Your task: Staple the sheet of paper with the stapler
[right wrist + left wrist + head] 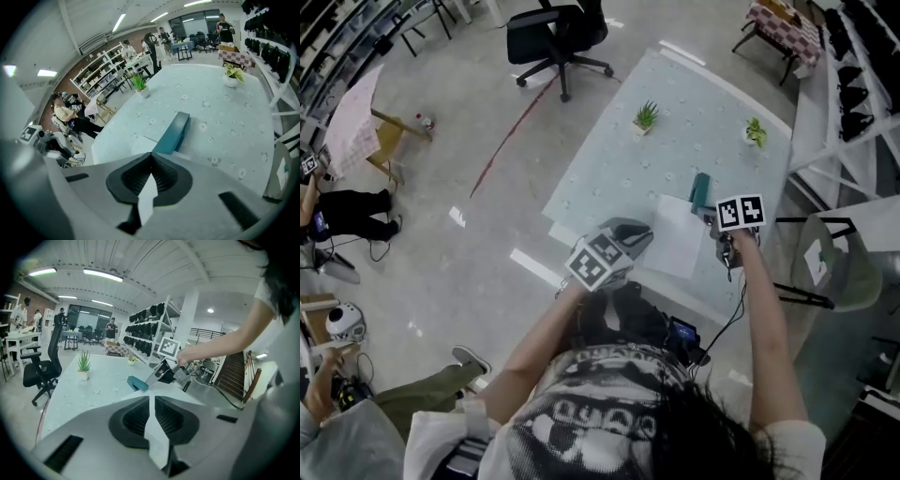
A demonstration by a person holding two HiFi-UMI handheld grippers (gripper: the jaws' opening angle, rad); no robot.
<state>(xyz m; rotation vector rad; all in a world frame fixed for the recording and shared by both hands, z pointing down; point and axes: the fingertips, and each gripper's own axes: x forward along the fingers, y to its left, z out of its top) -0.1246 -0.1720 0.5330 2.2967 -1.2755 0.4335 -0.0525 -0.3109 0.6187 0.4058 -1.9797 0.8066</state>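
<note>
Holds left gripper (645, 232) shut and empty above the near edge of the table (703, 112), at the left side of the paper (673, 236). Holds right gripper (711, 219) shut too, gripping nothing, tilted down just right of the paper and near the stapler (700, 190). Shows the paper flat on the table, the teal stapler at its far right corner; touching or overlapping, cannot tell. Shows two plants (646, 116) farther back.
</note>
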